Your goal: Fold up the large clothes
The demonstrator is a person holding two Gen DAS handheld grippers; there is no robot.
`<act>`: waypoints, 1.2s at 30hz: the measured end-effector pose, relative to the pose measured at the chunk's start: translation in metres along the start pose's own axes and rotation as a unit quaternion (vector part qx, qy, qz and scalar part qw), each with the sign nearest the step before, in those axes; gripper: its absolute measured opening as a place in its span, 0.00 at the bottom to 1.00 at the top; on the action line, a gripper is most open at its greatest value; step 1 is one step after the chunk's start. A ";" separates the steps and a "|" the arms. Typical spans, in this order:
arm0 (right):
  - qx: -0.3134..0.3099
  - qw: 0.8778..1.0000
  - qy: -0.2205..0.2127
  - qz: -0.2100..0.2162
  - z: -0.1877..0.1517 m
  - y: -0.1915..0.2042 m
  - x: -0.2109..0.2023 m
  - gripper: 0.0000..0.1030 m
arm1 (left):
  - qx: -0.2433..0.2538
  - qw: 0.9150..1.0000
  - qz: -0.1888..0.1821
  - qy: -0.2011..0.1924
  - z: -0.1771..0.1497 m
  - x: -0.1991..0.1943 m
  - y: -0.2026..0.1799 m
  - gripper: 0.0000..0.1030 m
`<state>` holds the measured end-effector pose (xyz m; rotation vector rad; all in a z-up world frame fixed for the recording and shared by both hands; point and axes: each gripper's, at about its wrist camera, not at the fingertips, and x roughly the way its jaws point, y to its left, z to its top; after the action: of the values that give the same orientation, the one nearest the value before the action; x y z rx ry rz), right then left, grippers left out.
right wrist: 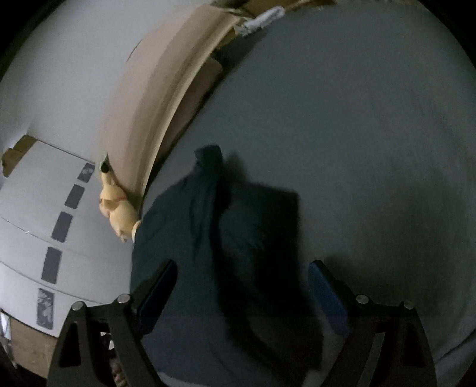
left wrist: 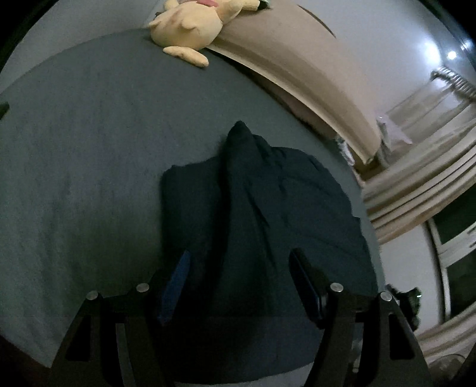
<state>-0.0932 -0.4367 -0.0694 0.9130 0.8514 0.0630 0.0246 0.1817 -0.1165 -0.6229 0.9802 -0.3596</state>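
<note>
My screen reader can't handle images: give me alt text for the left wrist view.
A dark blue garment lies rumpled on a grey bed, with the left gripper open above its near edge, gripping nothing. A yellow plush toy sits at the far end by a beige headboard.

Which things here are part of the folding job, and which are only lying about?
For the job:
- dark garment
- left gripper, open
- right gripper, open

Just lying about:
- yellow plush toy
- grey bed sheet
- beige headboard
</note>
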 end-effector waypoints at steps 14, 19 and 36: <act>-0.044 0.996 0.080 0.026 -0.014 0.010 0.040 0.58 | -0.009 1.000 -0.010 -0.003 0.002 -0.007 0.012 0.70; -0.041 0.996 0.074 0.013 -0.015 0.006 0.038 0.58 | 0.003 0.999 0.001 0.038 -0.004 0.024 0.011 0.70; -0.041 0.997 0.065 0.020 -0.002 -0.009 0.021 0.46 | -0.009 0.999 0.022 0.029 -0.007 0.024 0.003 0.32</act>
<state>-0.0823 -0.4331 -0.0899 0.8547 0.9449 0.1925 0.0308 0.1685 -0.1375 -0.6093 1.0520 -0.3320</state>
